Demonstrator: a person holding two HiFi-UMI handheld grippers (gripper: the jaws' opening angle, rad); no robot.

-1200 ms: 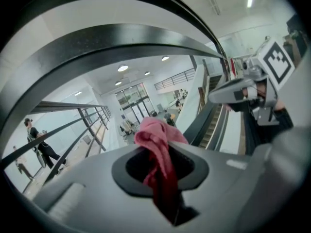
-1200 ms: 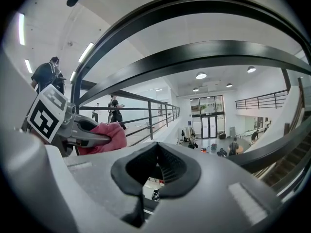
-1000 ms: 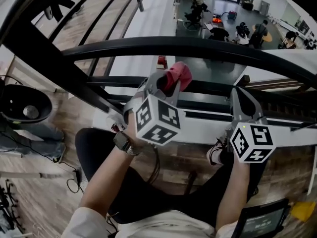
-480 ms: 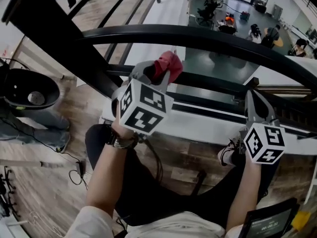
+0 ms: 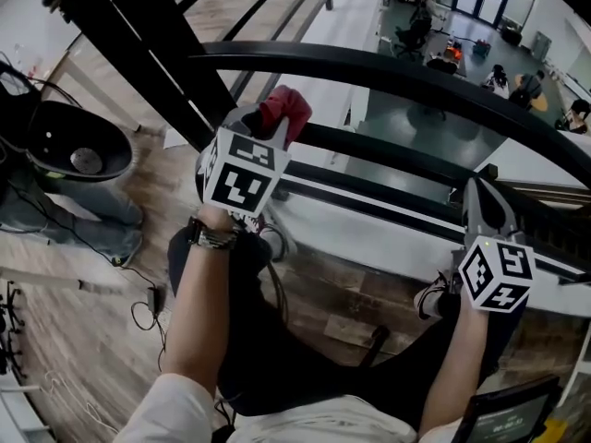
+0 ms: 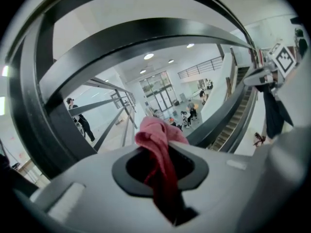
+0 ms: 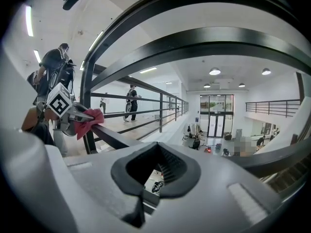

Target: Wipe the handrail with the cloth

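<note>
A red cloth [image 5: 284, 109] is bunched in my left gripper [image 5: 272, 123], which is shut on it. It sits just under the curved black handrail [image 5: 388, 67], next to a lower black bar [image 5: 369, 150]; contact cannot be told. In the left gripper view the cloth [image 6: 158, 144] hangs out of the jaws with the handrail [image 6: 121, 42] arching above. My right gripper [image 5: 485, 201] is shut on nothing, lower right by the white ledge. The right gripper view shows the left gripper [image 7: 85, 115] and cloth [image 7: 92, 120] at the left, by a post.
A thick black post [image 5: 138, 44] slants down at the left. A dark round seat [image 5: 69, 146] and cables lie on the wood floor at the left. Beyond the railing is a drop to a lower hall with people [image 5: 499, 77]. The person's legs fill the bottom middle.
My left gripper has carried the cloth leftward along the railing, toward the post. The right gripper has stayed near the white ledge.
</note>
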